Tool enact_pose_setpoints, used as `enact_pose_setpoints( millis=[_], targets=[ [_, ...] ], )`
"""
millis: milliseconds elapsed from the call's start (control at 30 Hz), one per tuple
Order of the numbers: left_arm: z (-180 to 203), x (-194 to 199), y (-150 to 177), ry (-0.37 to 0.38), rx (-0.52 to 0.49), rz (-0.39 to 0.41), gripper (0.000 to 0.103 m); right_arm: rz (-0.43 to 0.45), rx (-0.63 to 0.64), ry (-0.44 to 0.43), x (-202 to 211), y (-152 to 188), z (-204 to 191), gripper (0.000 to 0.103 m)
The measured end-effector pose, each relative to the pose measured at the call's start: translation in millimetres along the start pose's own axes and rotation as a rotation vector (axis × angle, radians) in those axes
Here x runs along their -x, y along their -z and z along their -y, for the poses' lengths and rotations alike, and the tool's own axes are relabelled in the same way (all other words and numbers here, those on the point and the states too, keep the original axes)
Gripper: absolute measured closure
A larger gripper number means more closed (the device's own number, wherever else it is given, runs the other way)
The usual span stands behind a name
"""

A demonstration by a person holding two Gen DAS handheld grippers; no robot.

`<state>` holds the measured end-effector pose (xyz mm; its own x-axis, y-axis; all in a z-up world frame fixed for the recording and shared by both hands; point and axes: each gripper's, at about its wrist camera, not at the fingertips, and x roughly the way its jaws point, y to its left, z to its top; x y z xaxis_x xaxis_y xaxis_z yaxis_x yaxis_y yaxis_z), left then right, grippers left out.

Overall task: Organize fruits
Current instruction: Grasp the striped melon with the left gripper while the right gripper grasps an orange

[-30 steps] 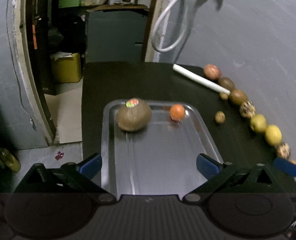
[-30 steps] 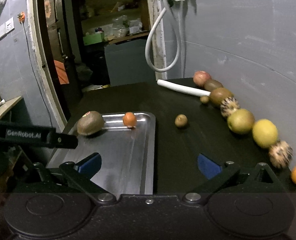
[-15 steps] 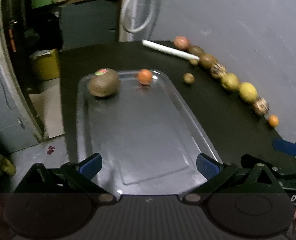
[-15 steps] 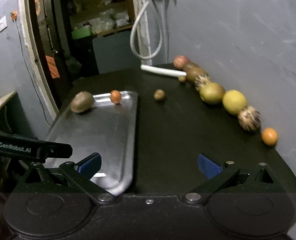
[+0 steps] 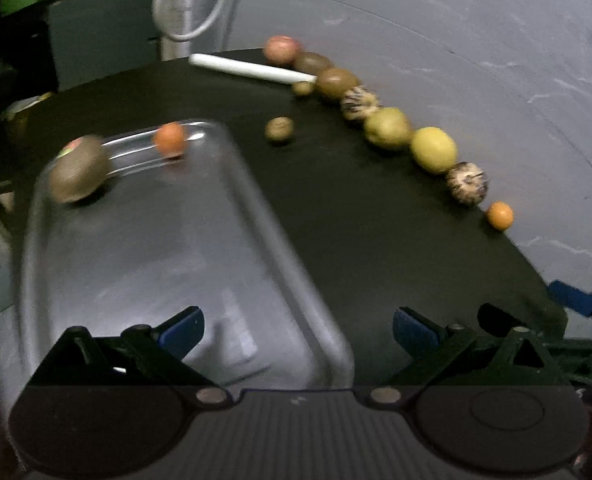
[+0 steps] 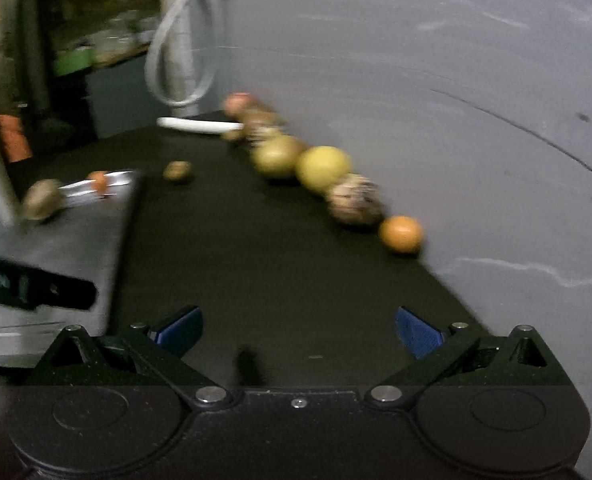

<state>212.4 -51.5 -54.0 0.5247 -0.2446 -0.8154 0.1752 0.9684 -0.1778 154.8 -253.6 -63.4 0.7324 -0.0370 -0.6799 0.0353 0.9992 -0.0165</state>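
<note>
A metal tray (image 5: 168, 264) lies on the black table and holds a brown kiwi (image 5: 78, 174) and a small orange fruit (image 5: 170, 139) at its far end. Several fruits line the wall: an orange (image 6: 400, 234), a speckled fruit (image 6: 355, 204), a yellow fruit (image 6: 323, 168), a green fruit (image 6: 278, 156). A small brown fruit (image 6: 177, 171) lies alone on the table. My left gripper (image 5: 297, 330) is open and empty over the tray's near right corner. My right gripper (image 6: 297, 328) is open and empty over bare table.
A white rod (image 5: 252, 70) lies at the table's far end beside a reddish fruit (image 5: 280, 49). The grey wall (image 6: 475, 100) runs along the table's right edge. A white hose loop (image 6: 178, 64) hangs behind the table. The left gripper's arm (image 6: 36, 286) reaches over the tray.
Both grippers have pulled back and swung right. The tray now sits further left in both views and the fruit row is nearer the centre. Both stay open.
</note>
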Motion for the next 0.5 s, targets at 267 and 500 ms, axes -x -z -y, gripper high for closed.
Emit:
enact_pose_setpoints(
  millis=[267,500],
  targets=[
    [53,-45,-58,0.115,-0.037,-0.005,0.001,0.043,-0.104,0.126,-29,4,25,0.001],
    [103,-83,-93,0.202,-0.153,-0.005,0.001,0.057,-0.149,0.138,-51,-10,35,0.012]
  ],
)
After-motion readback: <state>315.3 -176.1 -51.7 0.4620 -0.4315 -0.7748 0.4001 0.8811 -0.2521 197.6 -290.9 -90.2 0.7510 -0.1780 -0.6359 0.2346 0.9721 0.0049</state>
